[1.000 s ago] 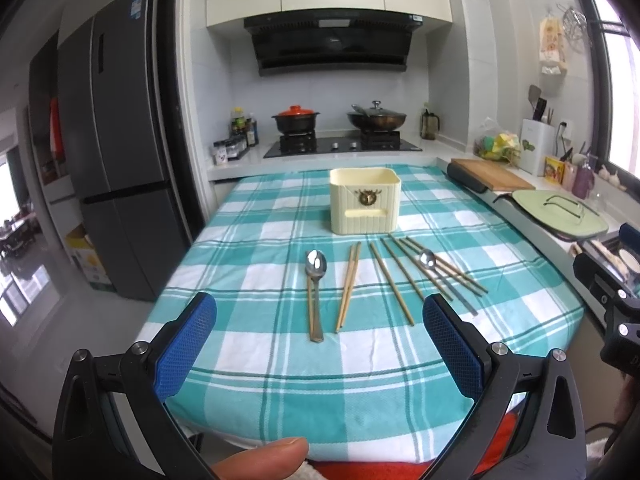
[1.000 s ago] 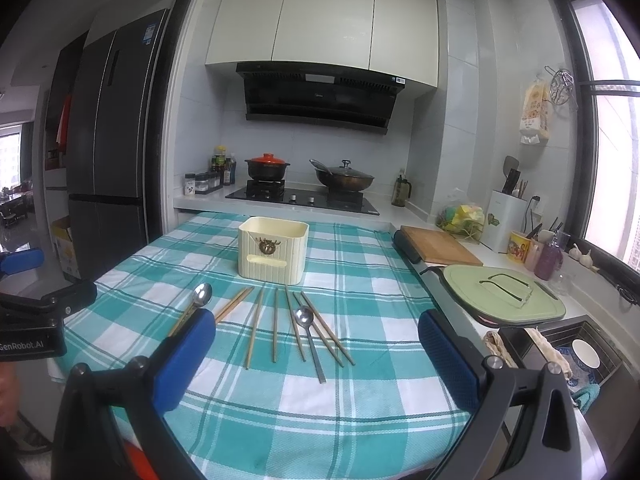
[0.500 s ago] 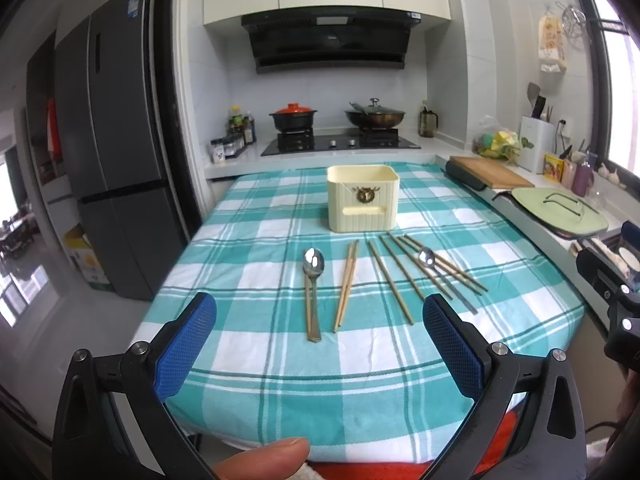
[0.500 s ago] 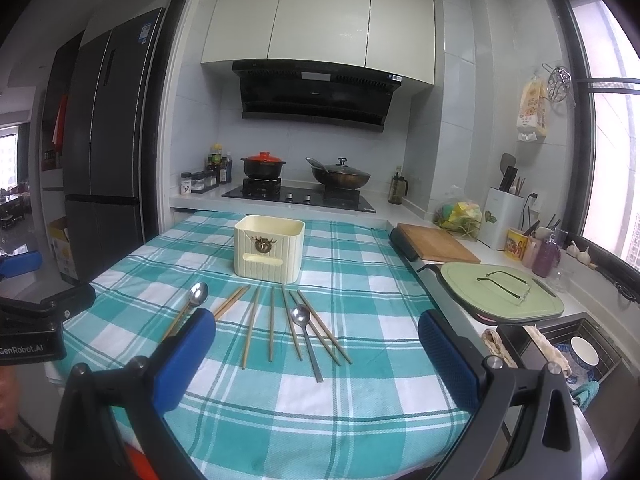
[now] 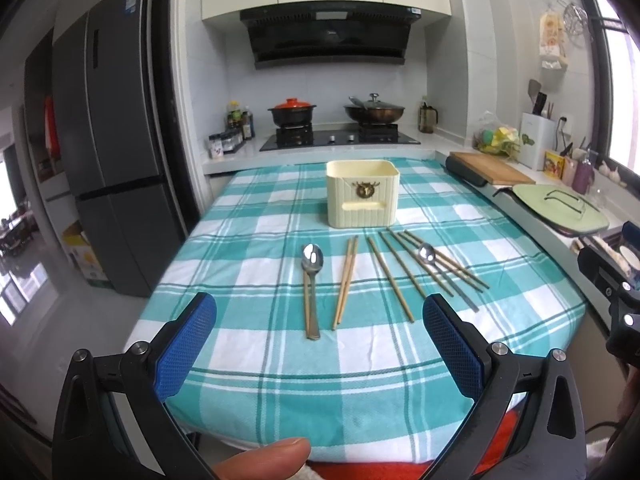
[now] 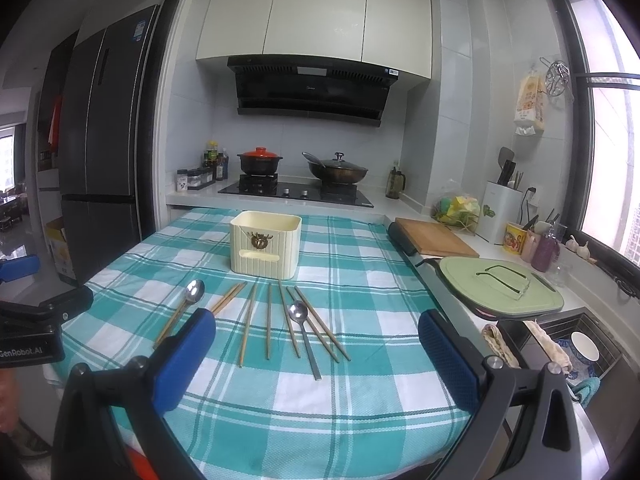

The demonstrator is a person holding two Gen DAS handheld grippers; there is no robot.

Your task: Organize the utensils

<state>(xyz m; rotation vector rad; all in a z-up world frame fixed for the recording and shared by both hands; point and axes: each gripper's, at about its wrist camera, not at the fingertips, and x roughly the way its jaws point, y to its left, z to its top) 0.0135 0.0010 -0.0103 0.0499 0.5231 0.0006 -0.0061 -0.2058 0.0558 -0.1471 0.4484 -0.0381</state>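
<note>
Left wrist | cream holder (image 5: 362, 194) upright, inside hidden | chopsticks (image 5: 346, 282) on cloth

One legible marking was present: the white lettering "GenRobot.AI" on the black body of the left gripper (image 6: 28, 350), seen at the left edge of the right wrist view. The sticker on the refrigerator (image 6: 104, 132) and the range hood (image 6: 308, 88) labels were too small to read.

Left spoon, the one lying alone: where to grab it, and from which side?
Grip the left spoon mid-handle, jaws closing across its width, coming straight down from above. It lies flat on the checked cloth, bowl toward the cream holder, with clear cloth either side. The left gripper is open and probably nearest.
</note>
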